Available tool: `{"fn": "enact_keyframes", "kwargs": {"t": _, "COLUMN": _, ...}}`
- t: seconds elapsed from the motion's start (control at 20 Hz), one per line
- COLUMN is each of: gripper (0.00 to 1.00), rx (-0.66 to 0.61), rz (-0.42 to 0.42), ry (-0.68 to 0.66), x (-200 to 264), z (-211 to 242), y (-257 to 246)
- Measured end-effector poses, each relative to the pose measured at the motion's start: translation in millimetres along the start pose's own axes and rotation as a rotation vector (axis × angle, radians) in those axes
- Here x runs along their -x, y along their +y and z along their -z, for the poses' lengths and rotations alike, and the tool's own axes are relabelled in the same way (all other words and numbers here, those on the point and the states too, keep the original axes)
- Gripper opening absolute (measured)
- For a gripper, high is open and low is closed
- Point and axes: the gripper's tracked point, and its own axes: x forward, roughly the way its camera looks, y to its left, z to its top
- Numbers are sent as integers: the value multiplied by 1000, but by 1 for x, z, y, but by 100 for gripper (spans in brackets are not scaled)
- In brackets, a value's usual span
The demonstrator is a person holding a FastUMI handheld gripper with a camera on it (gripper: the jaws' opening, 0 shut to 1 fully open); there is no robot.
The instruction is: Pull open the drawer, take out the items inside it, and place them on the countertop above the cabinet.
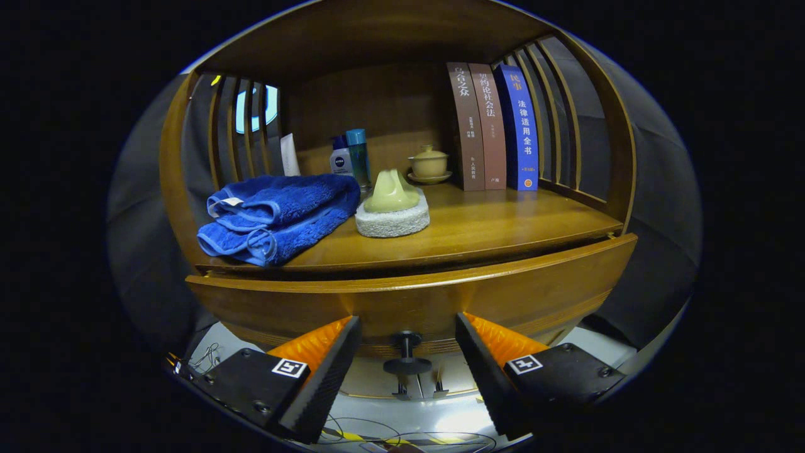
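Observation:
The wooden cabinet's drawer stands slightly out from the cabinet, with a dark gap between its top edge and the countertop. What lies inside it is hidden. Its dark round knob sits between my two fingers, touching neither. My gripper is open, its orange-backed fingertips close to the drawer front on either side of the knob.
On the countertop a folded blue towel lies at the left, beside a white scrubbing pad with a pale green handle. Behind them are two bottles, a lidded cup on a saucer and three upright books. Slatted side walls close the shelf.

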Motion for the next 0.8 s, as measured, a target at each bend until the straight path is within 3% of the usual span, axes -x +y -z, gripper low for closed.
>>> {"fn": "enact_keyframes", "kwargs": {"t": 0.55, "gripper": 99, "rx": -10, "rz": -5, "ry": 10, "x": -6, "z": -3, "y": 1}}
{"fn": "enact_keyframes", "kwargs": {"t": 0.8, "gripper": 99, "rx": 10, "rz": -19, "ry": -13, "x": 12, "z": -14, "y": 5}}
